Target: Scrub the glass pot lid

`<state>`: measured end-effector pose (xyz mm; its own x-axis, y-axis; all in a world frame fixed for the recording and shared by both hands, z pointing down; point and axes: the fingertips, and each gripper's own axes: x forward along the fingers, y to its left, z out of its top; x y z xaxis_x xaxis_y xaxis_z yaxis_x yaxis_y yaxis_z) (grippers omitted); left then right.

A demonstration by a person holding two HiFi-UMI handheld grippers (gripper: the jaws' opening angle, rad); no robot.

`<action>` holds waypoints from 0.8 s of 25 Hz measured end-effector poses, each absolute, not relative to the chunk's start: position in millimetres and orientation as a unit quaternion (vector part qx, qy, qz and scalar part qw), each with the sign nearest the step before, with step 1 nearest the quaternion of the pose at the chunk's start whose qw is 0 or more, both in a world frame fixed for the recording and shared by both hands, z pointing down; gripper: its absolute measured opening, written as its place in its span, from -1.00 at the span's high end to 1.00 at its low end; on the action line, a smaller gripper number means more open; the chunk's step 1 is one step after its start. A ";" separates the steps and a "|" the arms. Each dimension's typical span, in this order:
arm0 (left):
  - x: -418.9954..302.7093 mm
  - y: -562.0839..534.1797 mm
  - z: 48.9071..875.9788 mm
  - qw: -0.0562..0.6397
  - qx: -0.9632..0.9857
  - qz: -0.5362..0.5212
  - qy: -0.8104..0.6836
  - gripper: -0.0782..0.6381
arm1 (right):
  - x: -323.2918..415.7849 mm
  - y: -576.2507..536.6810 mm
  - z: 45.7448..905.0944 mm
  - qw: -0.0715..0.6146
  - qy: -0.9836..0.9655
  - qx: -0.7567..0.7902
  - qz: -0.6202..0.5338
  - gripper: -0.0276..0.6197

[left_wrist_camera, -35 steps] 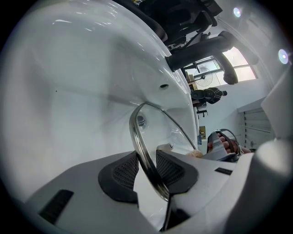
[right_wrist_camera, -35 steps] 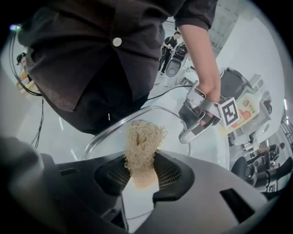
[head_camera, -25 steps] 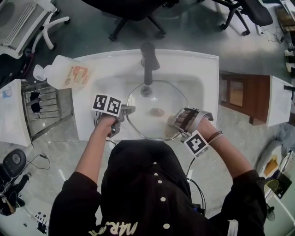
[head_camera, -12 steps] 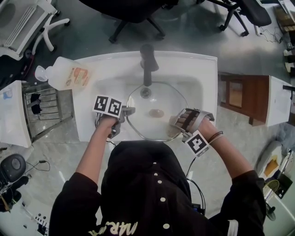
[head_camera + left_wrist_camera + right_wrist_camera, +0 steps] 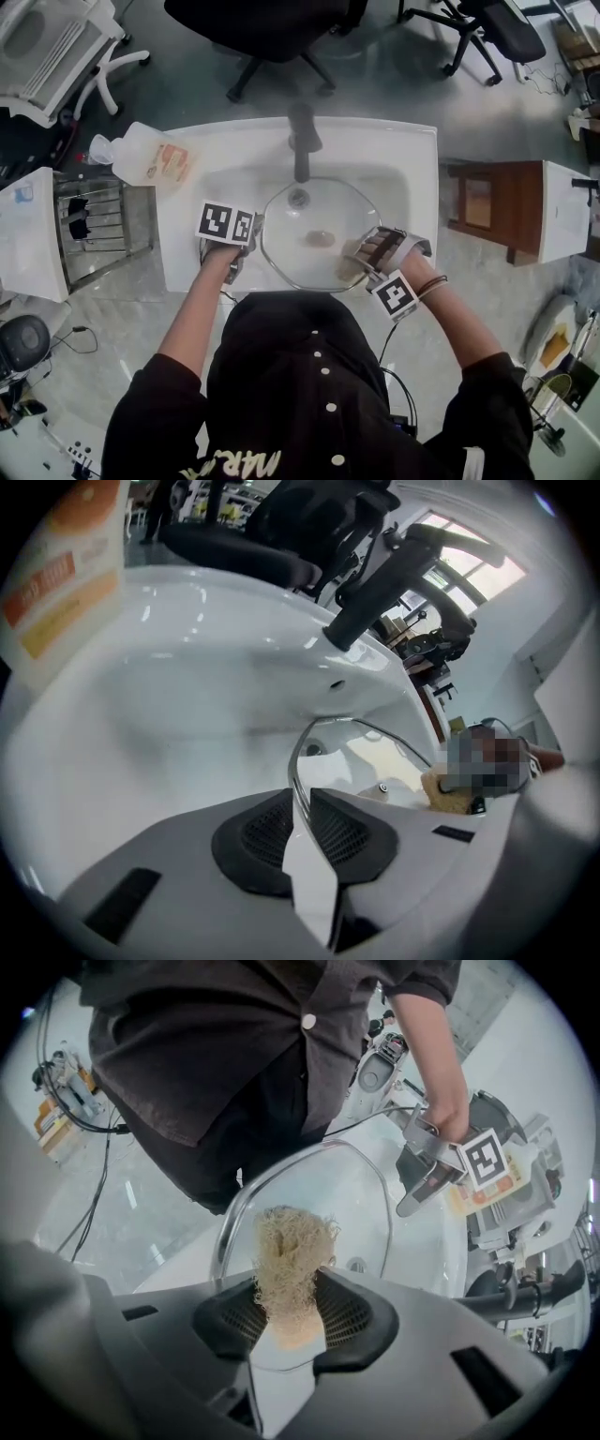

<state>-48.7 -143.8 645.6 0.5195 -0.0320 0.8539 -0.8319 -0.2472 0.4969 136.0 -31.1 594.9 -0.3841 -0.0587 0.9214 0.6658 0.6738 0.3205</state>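
Note:
A round glass pot lid (image 5: 298, 255) with a metal rim and a small knob is held over the white sink (image 5: 417, 169). My left gripper (image 5: 251, 229) is at the lid's left edge. In the left gripper view its jaws (image 5: 298, 825) are closing, with the lid's rim (image 5: 296, 772) running between the pads and touching them. At the lid's near right edge, my right gripper (image 5: 358, 262) is shut on a tan fibrous scrubber (image 5: 289, 1258). The scrubber rests against the lid (image 5: 314, 1180).
A dark faucet (image 5: 302, 141) stands behind the basin. A plastic bottle with an orange label (image 5: 150, 157) lies on the counter's left end. A wire dish rack (image 5: 103, 220) sits left of the sink. Office chairs stand on the floor beyond.
The whole scene sits slightly lower in the head view. Both grippers stay at the lid's edges, and the lid has hardly moved.

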 end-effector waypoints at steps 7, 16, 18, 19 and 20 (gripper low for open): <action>-54.3 -165.6 589.1 0.374 0.762 0.381 -0.366 0.71 | 109.4 -62.4 572.0 0.526 -0.800 -0.045 -0.285 0.47; -40.7 -176.2 496.3 0.269 0.812 0.289 -0.431 0.71 | 85.7 -126.8 488.4 0.417 -0.873 0.217 -0.128 0.47; -39.0 -176.9 474.4 0.249 0.822 0.262 -0.441 0.71 | 83.6 -136.9 465.9 0.372 -0.885 0.267 -0.088 0.47; -38.5 -177.1 463.9 0.239 0.826 0.249 -0.445 0.71 | 82.5 -141.6 454.9 0.348 -0.889 0.290 -0.069 0.47; -38.2 -177.6 453.8 0.229 0.831 0.235 -0.450 0.71 | 81.4 -146.0 444.0 0.325 -0.892 0.311 -0.053 0.47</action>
<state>-38.2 -177.6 453.8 0.4854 -0.6391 0.5966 -0.8547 -0.4905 0.1700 81.4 -146.0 444.0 -0.5961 -0.5889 0.5458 -0.5198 0.8011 0.2967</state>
